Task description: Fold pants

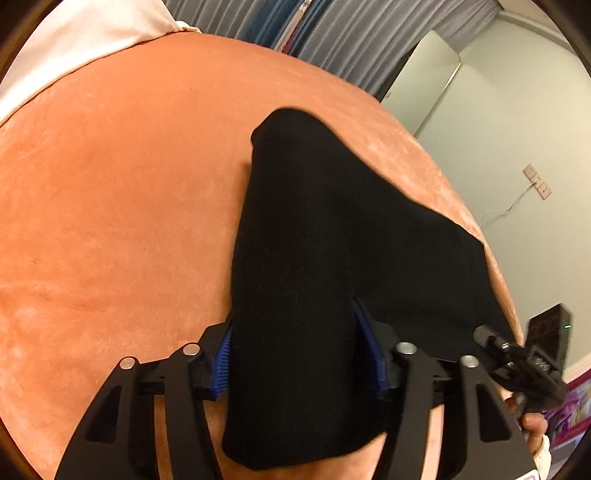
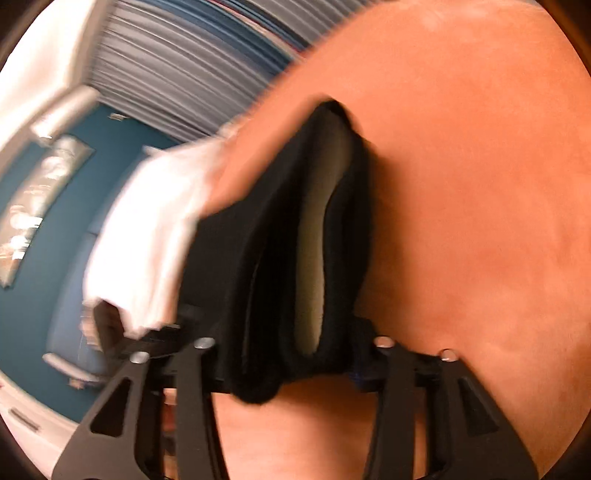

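Black pants point(image 1: 306, 236) lie stretched over an orange velvet bed cover point(image 1: 110, 221). My left gripper point(image 1: 299, 354) is shut on the near end of the pants, with the cloth bunched between its blue pads point(image 1: 221, 363). In the blurred right wrist view, my right gripper point(image 2: 291, 354) is shut on the pants point(image 2: 295, 236) at an opening that shows a pale lining point(image 2: 317, 236). The right gripper also shows at the lower right of the left wrist view point(image 1: 517, 358).
A white pillow point(image 1: 74, 48) lies at the far end of the bed. Grey curtains point(image 1: 362, 33), a pale wall with sockets point(image 1: 537, 181) and a dark device point(image 1: 554, 332) stand to the right. White bedding point(image 2: 155, 229) and a blue floor point(image 2: 55, 258) show beside the bed.
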Demonstrator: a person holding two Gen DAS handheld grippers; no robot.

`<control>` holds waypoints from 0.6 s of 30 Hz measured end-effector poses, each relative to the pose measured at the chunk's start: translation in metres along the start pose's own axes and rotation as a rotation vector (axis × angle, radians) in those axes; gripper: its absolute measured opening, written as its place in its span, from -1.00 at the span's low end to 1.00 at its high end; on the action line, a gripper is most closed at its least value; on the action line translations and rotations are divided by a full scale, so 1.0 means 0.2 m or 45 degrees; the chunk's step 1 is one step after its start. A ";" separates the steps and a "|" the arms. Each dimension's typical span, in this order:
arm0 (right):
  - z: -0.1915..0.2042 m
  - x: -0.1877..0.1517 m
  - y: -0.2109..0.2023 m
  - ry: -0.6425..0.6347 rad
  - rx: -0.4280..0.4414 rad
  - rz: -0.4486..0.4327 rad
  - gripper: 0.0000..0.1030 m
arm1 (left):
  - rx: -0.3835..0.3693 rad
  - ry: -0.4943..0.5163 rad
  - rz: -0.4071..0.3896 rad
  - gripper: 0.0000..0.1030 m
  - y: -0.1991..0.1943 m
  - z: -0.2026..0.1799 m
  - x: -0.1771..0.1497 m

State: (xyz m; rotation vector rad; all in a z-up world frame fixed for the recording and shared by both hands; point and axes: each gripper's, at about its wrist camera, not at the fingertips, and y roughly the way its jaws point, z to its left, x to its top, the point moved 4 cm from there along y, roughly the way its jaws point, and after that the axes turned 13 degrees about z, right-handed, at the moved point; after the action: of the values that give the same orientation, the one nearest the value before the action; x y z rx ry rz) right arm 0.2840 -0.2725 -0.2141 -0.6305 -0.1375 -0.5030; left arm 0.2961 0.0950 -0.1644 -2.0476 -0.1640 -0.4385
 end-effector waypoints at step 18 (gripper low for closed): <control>0.54 0.34 0.07 -0.514 -0.586 -0.060 -0.94 | 0.474 0.127 -0.133 0.23 -0.19 -0.27 0.41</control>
State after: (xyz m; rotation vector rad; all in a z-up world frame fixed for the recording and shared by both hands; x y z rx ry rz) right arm 0.3528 -0.2265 -0.1154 -1.1796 -0.4261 -0.4502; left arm 0.3471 0.0617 -0.0792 -1.6540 -0.2716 -0.5314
